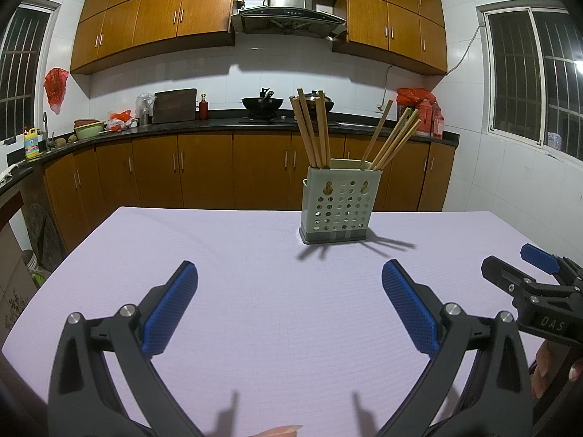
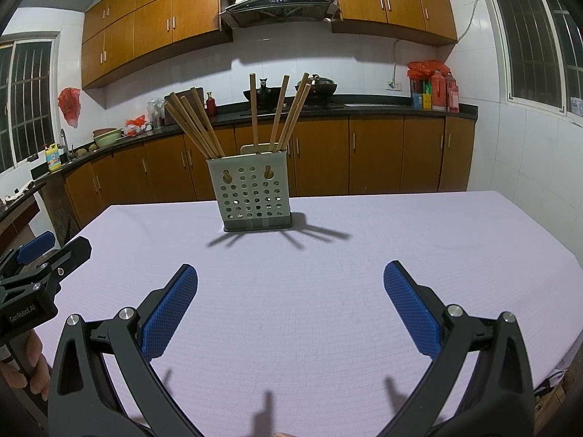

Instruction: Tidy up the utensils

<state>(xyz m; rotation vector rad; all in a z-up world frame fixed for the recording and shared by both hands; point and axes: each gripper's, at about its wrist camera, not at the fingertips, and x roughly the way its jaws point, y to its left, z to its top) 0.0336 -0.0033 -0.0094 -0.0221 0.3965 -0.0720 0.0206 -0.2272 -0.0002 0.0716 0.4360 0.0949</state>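
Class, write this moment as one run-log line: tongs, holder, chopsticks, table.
left tongs: open, empty | right tongs: open, empty | holder: upright on table | chopsticks: standing in holder, two clusters

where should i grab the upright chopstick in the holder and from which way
Take the upright chopstick on its bare upper shaft, well above the holder rim, coming from above and the front with the right gripper open. It stands nearly vertical and apart from the leaning chopsticks, so there's room for fingers on both sides.
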